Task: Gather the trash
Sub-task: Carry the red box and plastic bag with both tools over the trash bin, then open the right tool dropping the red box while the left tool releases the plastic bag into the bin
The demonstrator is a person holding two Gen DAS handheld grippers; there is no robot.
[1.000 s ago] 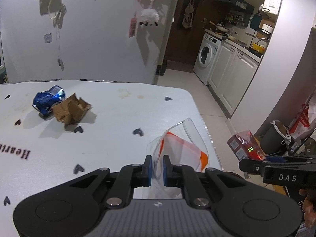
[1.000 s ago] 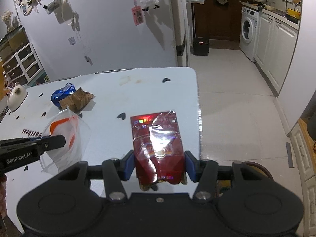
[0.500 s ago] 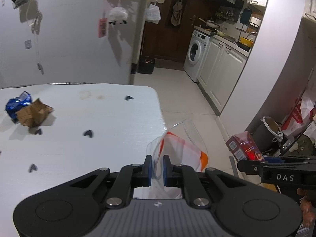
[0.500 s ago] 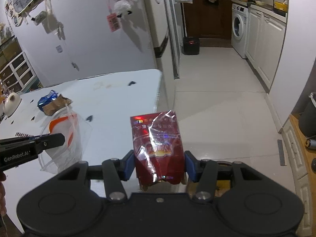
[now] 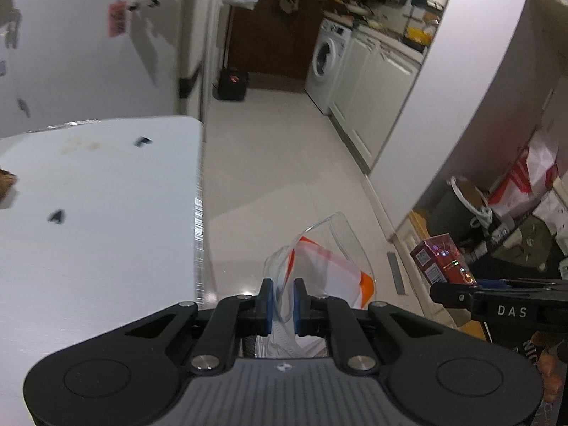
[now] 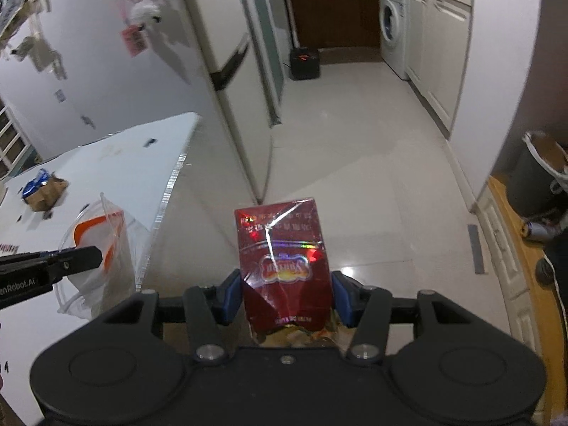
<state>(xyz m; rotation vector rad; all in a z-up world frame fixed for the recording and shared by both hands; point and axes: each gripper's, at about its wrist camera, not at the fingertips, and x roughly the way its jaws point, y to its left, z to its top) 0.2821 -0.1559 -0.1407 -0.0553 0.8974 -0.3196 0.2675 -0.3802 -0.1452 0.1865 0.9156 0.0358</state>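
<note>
My left gripper [image 5: 283, 301] is shut on a clear plastic bag with orange trim [image 5: 330, 266] and holds it in the air past the table's right edge, over the floor. The bag also shows in the right wrist view [image 6: 103, 248]. My right gripper [image 6: 285, 293] is shut on a crumpled red foil carton [image 6: 282, 259], held upright above the floor; the carton also shows in the left wrist view [image 5: 440, 259]. A blue crushed can [image 6: 33, 184] and a brown cardboard scrap [image 6: 48, 195] lie on the white table [image 6: 135, 177].
A dark bin with a white liner [image 6: 536, 174] stands on the floor at right, beside bags and clutter [image 5: 522, 184]. A fridge [image 6: 227, 71] stands behind the table. A washing machine [image 5: 328, 67] and white cabinets [image 6: 436, 42] line the far kitchen.
Both grippers have swung right, away from the table and out over the floor, carrying the bag and the carton. The can and cardboard have slid towards the left edge of view.
</note>
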